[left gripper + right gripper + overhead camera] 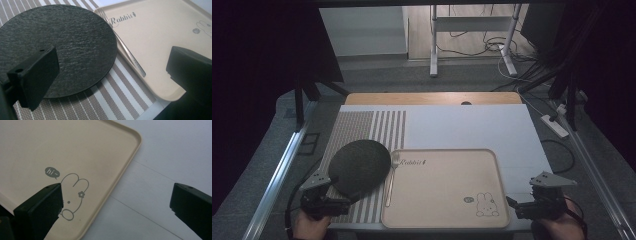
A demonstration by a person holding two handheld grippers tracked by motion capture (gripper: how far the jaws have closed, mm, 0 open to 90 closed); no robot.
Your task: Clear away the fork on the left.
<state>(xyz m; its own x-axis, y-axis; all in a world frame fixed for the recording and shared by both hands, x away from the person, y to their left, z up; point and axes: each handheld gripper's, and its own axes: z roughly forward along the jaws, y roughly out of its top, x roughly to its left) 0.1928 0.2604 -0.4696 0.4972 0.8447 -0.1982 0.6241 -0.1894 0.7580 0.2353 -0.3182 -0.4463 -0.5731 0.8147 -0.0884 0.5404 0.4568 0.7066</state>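
A beige tray (442, 172) with a rabbit drawing lies at the table's front middle. A round black slate plate (359, 165) rests on a striped placemat (362, 132) to its left. Along the tray's left edge lies a fork (391, 177). My left gripper (332, 202) hovers open at the front left, its jaws spread over the plate's near rim (65, 50) and the tray's corner (162, 92). My right gripper (518, 206) is open at the front right, one jaw over the tray's rabbit corner (75, 192), the other over the white mat (155, 195).
A white mat (472, 127) covers the table behind and right of the tray. A wooden table edge (432, 98) shows at the back. Metal rails (277, 175) flank the table. A power strip (554, 125) and cables lie on the floor to the right.
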